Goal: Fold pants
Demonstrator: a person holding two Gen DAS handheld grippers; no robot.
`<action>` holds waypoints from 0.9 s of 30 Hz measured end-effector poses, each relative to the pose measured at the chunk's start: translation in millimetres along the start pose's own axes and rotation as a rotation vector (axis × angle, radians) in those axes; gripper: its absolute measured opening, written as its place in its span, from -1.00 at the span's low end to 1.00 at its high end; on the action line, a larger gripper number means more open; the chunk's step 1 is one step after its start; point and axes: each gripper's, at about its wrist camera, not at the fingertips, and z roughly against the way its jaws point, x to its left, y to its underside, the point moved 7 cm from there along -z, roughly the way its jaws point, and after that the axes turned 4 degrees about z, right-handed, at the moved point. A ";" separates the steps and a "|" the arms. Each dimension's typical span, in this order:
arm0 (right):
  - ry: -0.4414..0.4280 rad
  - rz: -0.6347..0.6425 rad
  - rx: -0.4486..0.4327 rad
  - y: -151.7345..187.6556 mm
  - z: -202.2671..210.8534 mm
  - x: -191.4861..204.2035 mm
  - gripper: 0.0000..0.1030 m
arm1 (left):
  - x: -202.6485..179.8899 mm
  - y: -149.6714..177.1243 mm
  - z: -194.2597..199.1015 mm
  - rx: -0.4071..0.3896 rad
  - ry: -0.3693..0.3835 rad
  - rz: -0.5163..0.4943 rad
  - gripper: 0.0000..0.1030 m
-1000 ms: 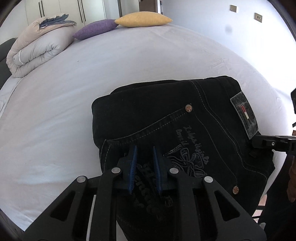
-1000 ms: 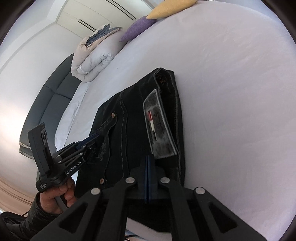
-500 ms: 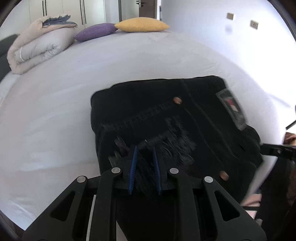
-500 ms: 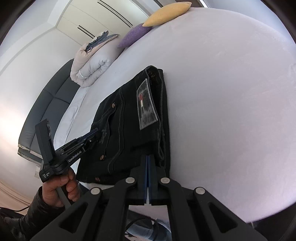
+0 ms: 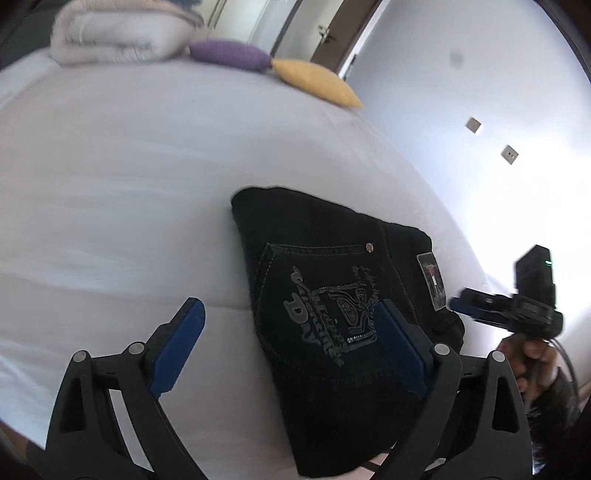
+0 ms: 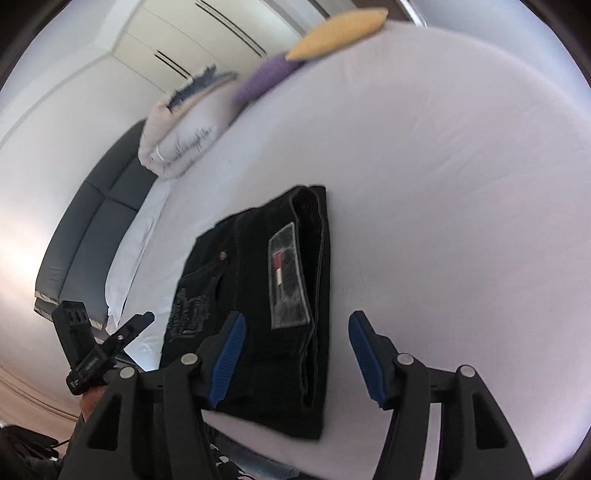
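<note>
The black pants [image 5: 332,295] lie folded into a compact stack on the white bed [image 5: 129,184], back pocket print and waist label facing up. They also show in the right wrist view [image 6: 266,295]. My left gripper [image 5: 288,339] is open and empty, held above the stack's near left edge. My right gripper [image 6: 295,350] is open and empty, above the stack's near end by the waistband. The right gripper appears in the left wrist view [image 5: 517,306]; the left gripper appears in the right wrist view [image 6: 107,347].
A purple pillow [image 5: 229,55], a yellow pillow [image 5: 317,83] and a rolled duvet [image 5: 118,33] lie at the bed's far end. A grey sofa [image 6: 92,229] stands beside the bed. The bed's near edge runs just below the stack.
Both grippers have opened and let go of the pants, then pulled back and up. The folded stack now rests on the bed by itself.
</note>
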 end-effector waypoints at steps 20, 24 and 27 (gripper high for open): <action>-0.030 0.022 0.041 -28.2 -46.7 27.5 -0.62 | -20.4 -21.8 -58.7 0.196 0.015 0.025 -0.55; -0.045 0.083 -0.012 -49.0 -24.6 47.4 -0.63 | -46.1 -50.6 -39.2 0.129 0.038 -0.040 -0.59; -0.068 0.095 -0.052 -79.6 -7.2 51.0 -0.64 | -62.5 -83.3 -37.5 0.085 0.052 -0.088 -0.59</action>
